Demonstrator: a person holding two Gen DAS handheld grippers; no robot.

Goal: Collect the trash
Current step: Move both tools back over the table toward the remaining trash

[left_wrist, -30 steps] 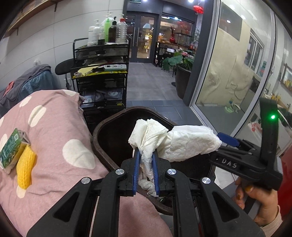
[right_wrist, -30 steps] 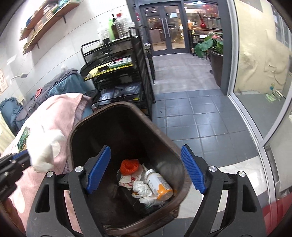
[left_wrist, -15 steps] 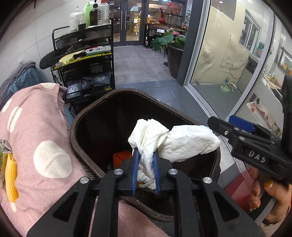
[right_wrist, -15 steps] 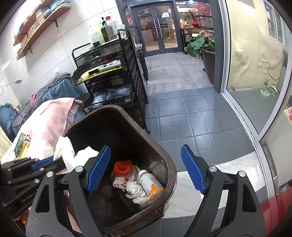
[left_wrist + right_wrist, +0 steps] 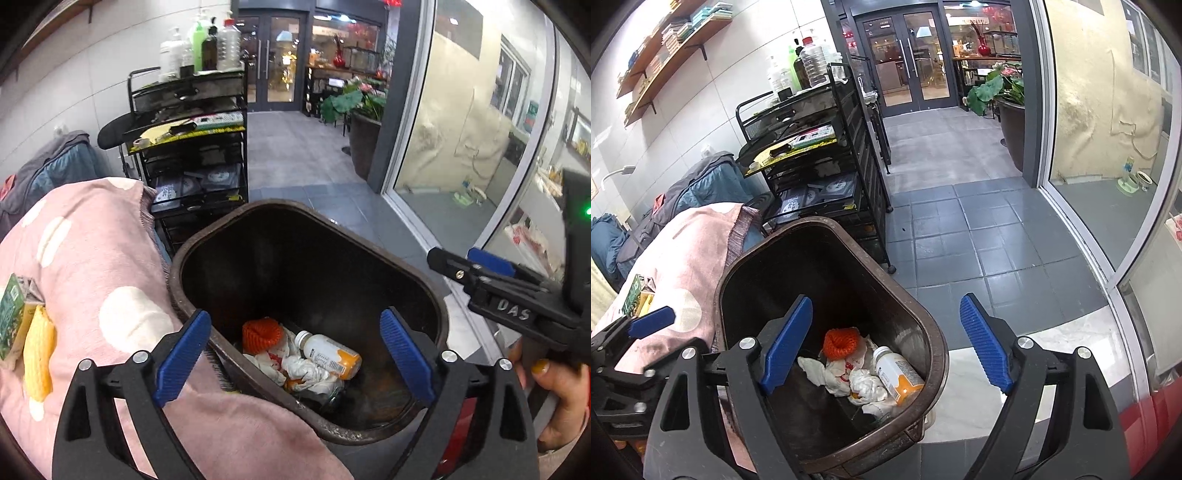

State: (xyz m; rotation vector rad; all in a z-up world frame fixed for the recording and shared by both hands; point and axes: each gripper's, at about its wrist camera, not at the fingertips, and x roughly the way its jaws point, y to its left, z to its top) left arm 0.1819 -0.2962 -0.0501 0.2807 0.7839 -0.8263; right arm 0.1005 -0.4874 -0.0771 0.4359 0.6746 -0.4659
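A dark brown trash bin (image 5: 369, 243) (image 5: 923, 317) stands beside a surface covered with a pink cloth. Inside lie crumpled white tissues (image 5: 306, 373) (image 5: 864, 380), an orange net ball (image 5: 261, 331) (image 5: 840, 339) and a white and orange bottle (image 5: 330, 355) (image 5: 897, 373). My left gripper (image 5: 293, 354) is open and empty over the bin's near rim. My right gripper (image 5: 886, 343) is open and empty above the bin; it also shows at the right of the left wrist view (image 5: 476, 264). On the pink cloth lie a green carton (image 5: 11, 317) and a yellow sponge (image 5: 37, 358).
The pink polka-dot cloth (image 5: 92, 280) lies left of the bin. A black wire cart (image 5: 192, 147) with bottles on top stands behind it. Grey tiled floor (image 5: 979, 229) runs to glass doors. A glass partition (image 5: 461, 129) and a potted plant (image 5: 1001, 96) are at the right.
My left gripper opened and let go of the white tissue wad, which dropped into the bin. The right gripper stayed open above the bin.
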